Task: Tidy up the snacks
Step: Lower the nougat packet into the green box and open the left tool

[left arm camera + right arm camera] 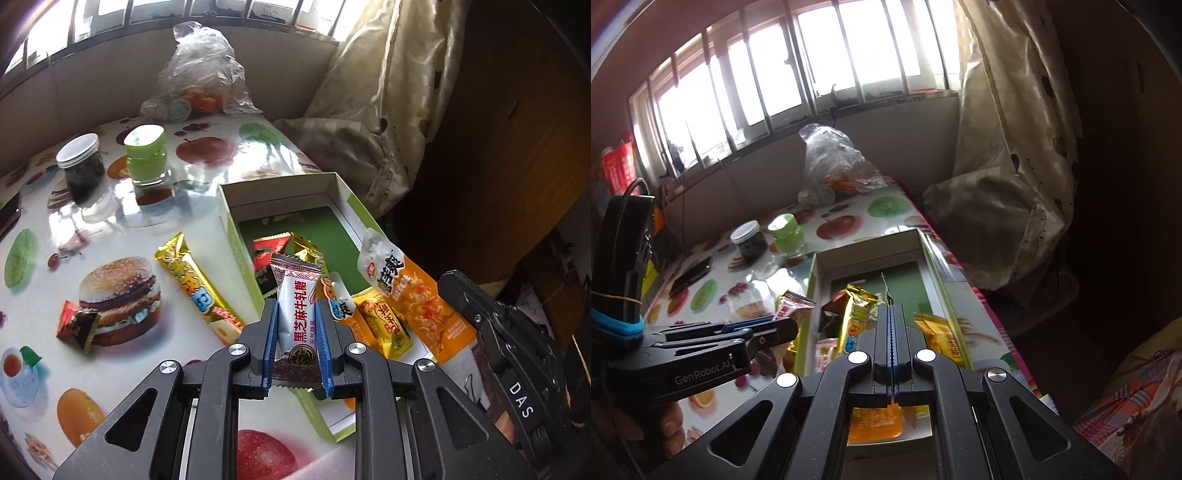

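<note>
- Left wrist view: my left gripper (295,325) is clamped by its blue pads on a silver-white nougat candy wrapper with red lettering (297,325); the jaws stand only as far apart as the wrapper is wide, and the sweet is off the table, just over the near left wall of the box.
- Right wrist view: my right gripper (891,325) is fully closed, blue pads meeting. A thin edge of orange wrapper seems to sit in the seam near the base, but I cannot tell whether it is truly gripped.
- Directly beyond both grippers lies the open white cardboard box with green walls and a green floor (229,206), at the right edge of the table.
- Inside the box: a red-and-black square snack packet (267,254), a gold foil bar (306,253), a yellow-orange pouch (384,325) and a larger orange pouch with a white top (413,295) lying over the box's right wall.
- Left of the box, on the fruit-and-burger printed tablecloth (122,229), rests a long gold foil snack bar (195,284); well apart further left, a small red-and-black packet (77,325).
- Toward the far side stand a dark-filled glass jar with a white lid (81,162) and a clear jar with a green lid (146,155), side by side.
- Against the wall sits a crumpled clear plastic bag (203,74).
</note>
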Demonstrator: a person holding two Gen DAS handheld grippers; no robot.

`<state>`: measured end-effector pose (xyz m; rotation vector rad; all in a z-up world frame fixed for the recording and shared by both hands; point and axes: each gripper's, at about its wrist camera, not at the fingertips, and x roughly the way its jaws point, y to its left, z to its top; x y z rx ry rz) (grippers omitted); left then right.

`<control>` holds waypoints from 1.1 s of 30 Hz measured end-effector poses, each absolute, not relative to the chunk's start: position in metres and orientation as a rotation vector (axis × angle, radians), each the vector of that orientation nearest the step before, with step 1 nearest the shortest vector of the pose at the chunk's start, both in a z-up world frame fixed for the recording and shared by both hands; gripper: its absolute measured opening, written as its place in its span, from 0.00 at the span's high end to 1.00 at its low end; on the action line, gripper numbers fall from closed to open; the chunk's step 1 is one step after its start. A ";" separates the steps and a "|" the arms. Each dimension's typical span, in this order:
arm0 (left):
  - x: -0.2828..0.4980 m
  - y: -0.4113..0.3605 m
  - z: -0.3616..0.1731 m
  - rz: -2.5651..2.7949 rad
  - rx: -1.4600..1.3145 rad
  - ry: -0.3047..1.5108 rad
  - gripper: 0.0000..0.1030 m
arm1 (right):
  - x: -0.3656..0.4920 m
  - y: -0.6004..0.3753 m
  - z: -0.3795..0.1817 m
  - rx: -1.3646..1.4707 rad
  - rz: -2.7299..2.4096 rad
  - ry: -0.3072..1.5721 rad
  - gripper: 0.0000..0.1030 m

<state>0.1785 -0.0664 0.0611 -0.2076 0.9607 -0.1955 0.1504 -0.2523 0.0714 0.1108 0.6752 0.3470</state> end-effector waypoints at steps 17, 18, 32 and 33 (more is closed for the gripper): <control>0.193 -0.090 0.043 -0.222 -0.179 1.000 0.80 | 0.151 -0.258 0.056 0.125 0.365 0.704 0.99; 0.194 -0.091 0.043 -0.223 -0.180 1.002 0.80 | 0.151 -0.258 0.056 0.126 0.366 0.705 0.99; 0.203 -0.094 0.035 -0.207 -0.181 1.019 0.80 | 0.160 -0.276 0.051 0.194 0.315 0.708 0.99; 0.203 -0.094 0.035 -0.206 -0.182 1.016 0.80 | 0.162 -0.278 0.050 0.196 0.309 0.712 0.99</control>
